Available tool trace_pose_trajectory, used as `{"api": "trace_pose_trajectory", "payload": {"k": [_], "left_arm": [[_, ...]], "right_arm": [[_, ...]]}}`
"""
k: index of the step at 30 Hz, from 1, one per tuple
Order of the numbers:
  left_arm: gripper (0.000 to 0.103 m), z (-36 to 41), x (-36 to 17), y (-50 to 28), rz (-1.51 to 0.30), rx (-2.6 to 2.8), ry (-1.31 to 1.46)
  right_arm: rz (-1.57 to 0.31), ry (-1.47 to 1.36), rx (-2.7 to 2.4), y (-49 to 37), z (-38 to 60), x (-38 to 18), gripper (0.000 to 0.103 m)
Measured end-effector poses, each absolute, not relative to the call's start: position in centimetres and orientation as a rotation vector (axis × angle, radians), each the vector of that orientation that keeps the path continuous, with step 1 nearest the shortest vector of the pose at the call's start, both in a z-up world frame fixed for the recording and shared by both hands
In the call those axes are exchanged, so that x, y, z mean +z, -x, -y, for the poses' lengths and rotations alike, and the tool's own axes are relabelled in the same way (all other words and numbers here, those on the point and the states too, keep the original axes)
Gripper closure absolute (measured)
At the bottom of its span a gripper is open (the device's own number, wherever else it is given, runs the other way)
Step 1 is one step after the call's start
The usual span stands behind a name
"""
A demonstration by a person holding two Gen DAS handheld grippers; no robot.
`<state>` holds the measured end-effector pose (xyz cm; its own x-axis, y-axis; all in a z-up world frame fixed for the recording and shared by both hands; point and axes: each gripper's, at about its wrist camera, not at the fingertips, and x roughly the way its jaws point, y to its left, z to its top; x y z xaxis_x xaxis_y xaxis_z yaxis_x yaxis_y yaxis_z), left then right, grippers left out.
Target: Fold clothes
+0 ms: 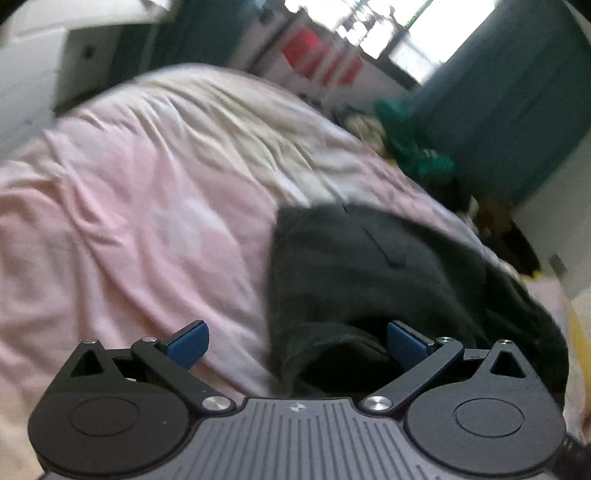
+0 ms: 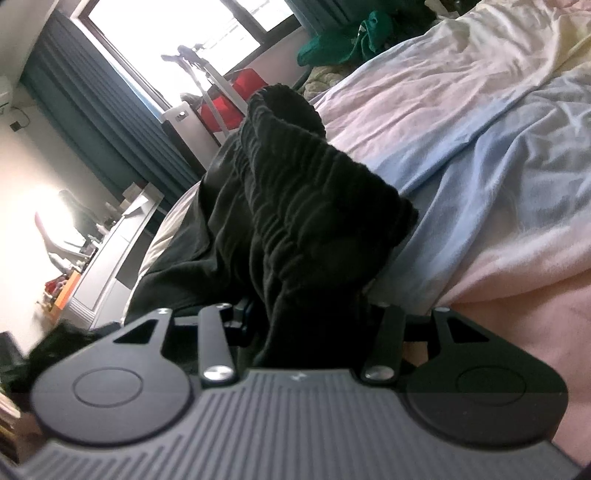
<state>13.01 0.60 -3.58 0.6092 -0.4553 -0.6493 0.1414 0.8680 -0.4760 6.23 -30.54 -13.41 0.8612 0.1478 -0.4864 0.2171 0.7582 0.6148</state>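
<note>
Black ribbed cloth fills the space in front of your right gripper: its jaws are drawn close and pinch a bunched fold of the garment, which rises from the grip in a gathered ridge and drops back onto the bed. Of that gripper's blue pads, only the left one peeks out beside the fabric; the other is buried in it. Your left gripper has its jaws spread wide with nothing between them; its left pad hangs over the pink sheet, and its right pad sits just at the near edge of the garment, though the blur leaves contact unclear. From the left wrist the garment lies as a dark heap on the right side of the bed, with a slit-like seam across its top. Beyond it the sheet turns cream, rumpled in long creases; from the right wrist a pale blue patch lies just beside the garment. Farther off, green clothes are piled past the end of the bed, a red item stands by a white frame, and teal curtains hang beside a bright window.
</note>
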Motion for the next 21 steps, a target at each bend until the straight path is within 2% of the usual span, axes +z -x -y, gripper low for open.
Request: {"api": "trace_pose_trajectory", "payload": {"k": [5, 10, 18, 21], "left_arm": [[0.0, 1.3, -4.4, -13.0, -0.868, -0.497, 0.354], [0.0, 2.0, -5.3, -12.8, -0.855, -0.558, 0.323], [0.004, 2.3, -6.4, -13.3, -0.9, -0.558, 0.403], [0.011, 2.5, -6.2, -12.5, -0.876, -0.538, 0.394]], "right_arm": [[-0.525, -0.713, -0.029, -6.6, 30.3, -12.7, 0.052], [-0.431, -0.736, 0.025, -6.7, 30.3, -10.5, 0.052], [-0.557, -0.744, -0.06, -8.4, 31.1, -13.1, 0.051], [-0.557, -0.741, -0.064, -8.2, 31.0, -13.4, 0.049]]}}
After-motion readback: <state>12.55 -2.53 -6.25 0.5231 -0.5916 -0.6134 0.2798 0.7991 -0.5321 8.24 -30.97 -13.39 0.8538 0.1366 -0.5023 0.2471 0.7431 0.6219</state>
